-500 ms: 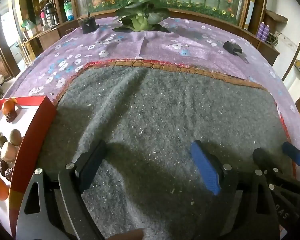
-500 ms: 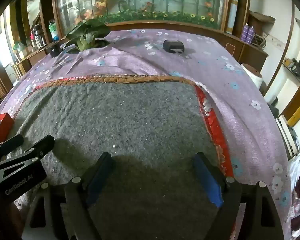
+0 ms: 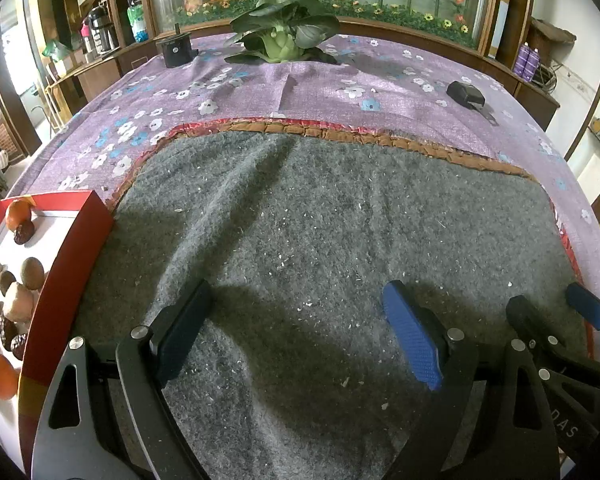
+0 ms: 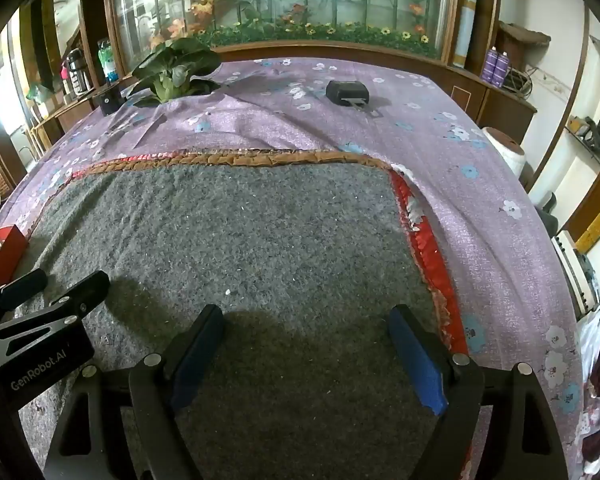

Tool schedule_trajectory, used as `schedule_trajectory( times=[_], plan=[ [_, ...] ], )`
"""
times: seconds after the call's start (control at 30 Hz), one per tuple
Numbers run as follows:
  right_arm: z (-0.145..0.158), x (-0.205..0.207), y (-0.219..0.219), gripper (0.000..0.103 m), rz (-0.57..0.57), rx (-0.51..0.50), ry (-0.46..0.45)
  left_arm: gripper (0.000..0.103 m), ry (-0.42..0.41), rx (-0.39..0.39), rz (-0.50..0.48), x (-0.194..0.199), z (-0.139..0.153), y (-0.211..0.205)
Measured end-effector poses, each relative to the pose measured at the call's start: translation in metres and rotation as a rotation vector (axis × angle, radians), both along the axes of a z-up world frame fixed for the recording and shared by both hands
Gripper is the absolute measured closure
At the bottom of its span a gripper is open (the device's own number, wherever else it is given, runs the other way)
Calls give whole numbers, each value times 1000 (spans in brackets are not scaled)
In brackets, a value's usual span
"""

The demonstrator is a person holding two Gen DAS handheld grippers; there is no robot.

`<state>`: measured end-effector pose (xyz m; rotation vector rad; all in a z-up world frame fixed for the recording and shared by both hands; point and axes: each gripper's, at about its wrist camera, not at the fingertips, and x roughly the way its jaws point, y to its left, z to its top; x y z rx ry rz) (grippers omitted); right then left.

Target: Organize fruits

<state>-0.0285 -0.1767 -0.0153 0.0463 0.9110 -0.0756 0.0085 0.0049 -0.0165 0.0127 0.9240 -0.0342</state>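
Note:
A red-walled box (image 3: 76, 264) with a white floor sits at the left edge of the grey mat (image 3: 320, 240). It holds several fruits: an orange (image 3: 18, 210), a brown round one (image 3: 32, 272), dark berries (image 3: 23, 233) and another orange (image 3: 0, 374). My left gripper (image 3: 298, 328) is open and empty over the mat, just right of the box. My right gripper (image 4: 308, 348) is open and empty over the mat's right part; it also shows in the left wrist view (image 3: 556, 316). The box corner shows in the right wrist view (image 4: 4, 252).
The mat lies on a purple flowered tablecloth (image 3: 260, 92). At the far side are a leafy green vegetable (image 3: 280, 40), a black cylinder (image 3: 176, 50) and a black buckle-like object (image 3: 466, 94). A white roll (image 4: 504, 152) stands off the right table edge.

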Motion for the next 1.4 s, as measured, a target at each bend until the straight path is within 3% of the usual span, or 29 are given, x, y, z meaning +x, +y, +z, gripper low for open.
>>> schedule_trajectory(
  times=[1.4],
  plan=[
    [1,-4,-4,18,4,1,2,14,0,0,1,0,0,-5]
  ],
)
